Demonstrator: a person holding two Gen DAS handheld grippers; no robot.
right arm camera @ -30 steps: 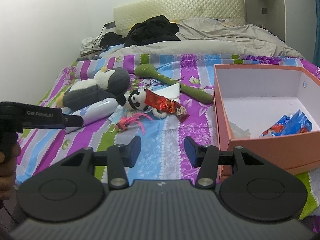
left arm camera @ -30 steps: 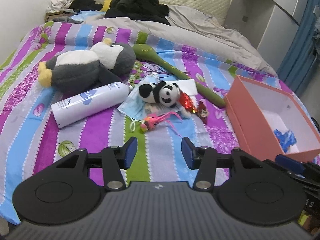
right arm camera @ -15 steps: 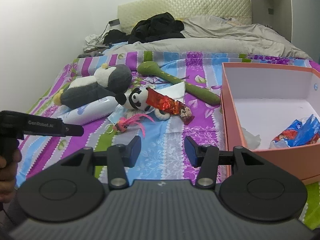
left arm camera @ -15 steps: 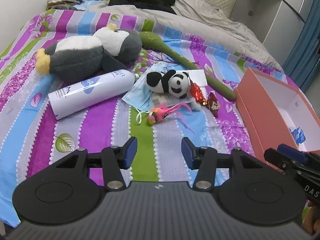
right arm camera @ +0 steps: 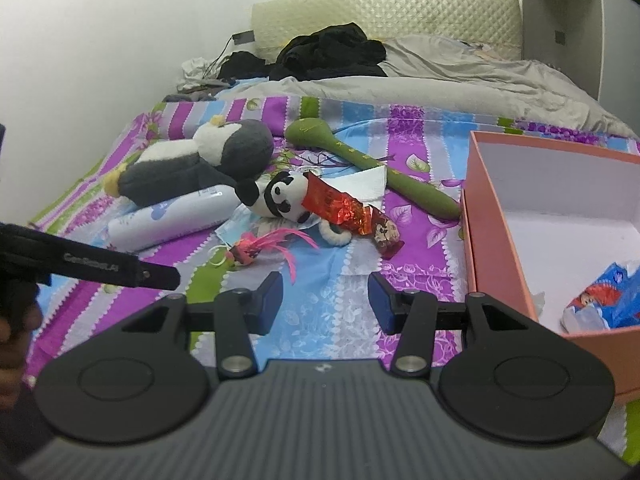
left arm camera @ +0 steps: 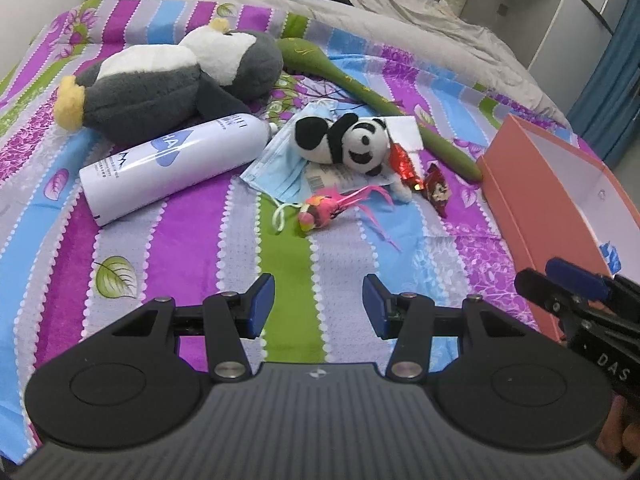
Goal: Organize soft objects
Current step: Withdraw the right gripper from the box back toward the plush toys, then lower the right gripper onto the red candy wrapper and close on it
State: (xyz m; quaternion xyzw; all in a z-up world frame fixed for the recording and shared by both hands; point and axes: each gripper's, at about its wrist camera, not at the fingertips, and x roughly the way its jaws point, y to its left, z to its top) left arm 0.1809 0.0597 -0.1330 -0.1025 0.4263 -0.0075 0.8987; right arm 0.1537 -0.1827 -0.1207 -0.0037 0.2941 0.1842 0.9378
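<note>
A grey and white plush penguin (left arm camera: 168, 80) (right arm camera: 192, 164) lies on the striped bed at the far left. A small plush panda (left arm camera: 344, 140) (right arm camera: 280, 200) lies on a blue face mask (left arm camera: 280, 160) at the middle. A pink feather toy (left arm camera: 332, 208) (right arm camera: 260, 244) lies just in front of it. An orange box (left arm camera: 540, 184) (right arm camera: 492, 216) stands at the right with blue packets (right arm camera: 604, 300) inside. My left gripper (left arm camera: 318, 306) is open and empty above the bedspread, short of the feather toy. My right gripper (right arm camera: 324, 300) is open and empty near the box's left wall.
A white spray bottle (left arm camera: 172, 164) lies beside the penguin. A long green plush stick (left arm camera: 372, 96) runs diagonally behind the panda. Red snack wrappers (right arm camera: 340, 208) and a white tissue (right arm camera: 364, 180) lie by the panda. Dark clothes (right arm camera: 332, 52) and a grey duvet (right arm camera: 440, 84) are at the head.
Both grippers have moved forward over the bed toward the toys, which now look nearer and larger. Both stay open and empty. Nothing on the bed has moved.
</note>
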